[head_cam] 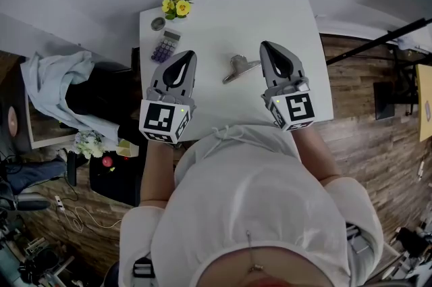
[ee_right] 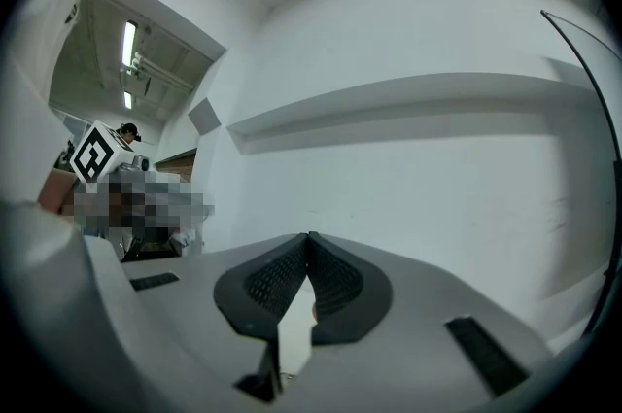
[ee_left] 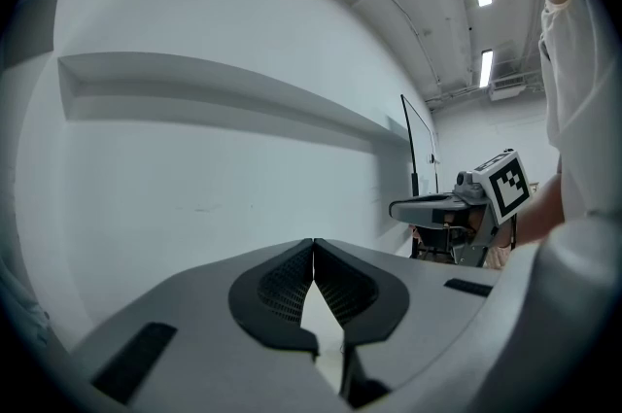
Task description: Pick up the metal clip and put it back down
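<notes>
Right gripper (head_cam: 265,46), jaws pressed together and empty, sits at 3 o'clock of the silver metal clip (head_cam: 237,67); approaching unopened would likely shove it.

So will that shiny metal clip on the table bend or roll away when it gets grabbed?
The metal clip looks like bare metal, so it probably stays stiff. It lies flat with a handle sticking out, so it likely won't roll. On the smooth white table it might slide if nudged.
</notes>
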`<state>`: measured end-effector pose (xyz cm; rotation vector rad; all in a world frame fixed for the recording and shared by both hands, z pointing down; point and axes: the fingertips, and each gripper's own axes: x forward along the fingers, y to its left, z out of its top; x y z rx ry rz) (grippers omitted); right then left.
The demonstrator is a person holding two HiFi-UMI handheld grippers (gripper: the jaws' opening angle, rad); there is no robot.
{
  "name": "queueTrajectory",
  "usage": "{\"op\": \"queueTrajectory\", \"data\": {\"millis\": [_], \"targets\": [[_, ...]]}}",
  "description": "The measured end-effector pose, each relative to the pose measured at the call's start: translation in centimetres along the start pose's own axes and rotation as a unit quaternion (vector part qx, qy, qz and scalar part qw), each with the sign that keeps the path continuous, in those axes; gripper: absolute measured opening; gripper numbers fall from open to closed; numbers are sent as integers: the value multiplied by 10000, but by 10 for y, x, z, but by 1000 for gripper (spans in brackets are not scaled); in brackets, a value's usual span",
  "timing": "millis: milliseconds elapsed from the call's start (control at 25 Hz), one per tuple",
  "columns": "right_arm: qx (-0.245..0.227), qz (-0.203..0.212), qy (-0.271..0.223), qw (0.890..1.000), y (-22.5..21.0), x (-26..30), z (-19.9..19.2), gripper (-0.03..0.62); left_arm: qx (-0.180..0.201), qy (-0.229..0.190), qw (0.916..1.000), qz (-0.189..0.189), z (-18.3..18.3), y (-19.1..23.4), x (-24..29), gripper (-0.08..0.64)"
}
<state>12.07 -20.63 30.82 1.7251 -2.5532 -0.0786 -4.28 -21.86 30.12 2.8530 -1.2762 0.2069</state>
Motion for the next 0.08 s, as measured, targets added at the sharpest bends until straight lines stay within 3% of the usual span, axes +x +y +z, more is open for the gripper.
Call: {"op": "queueTrajectory", "data": {"millis": [80], "targets": [[-6, 23, 25, 10000, 0, 1, -1, 2, 2, 13, 10000, -3, 0, 0, 1, 18]]}}
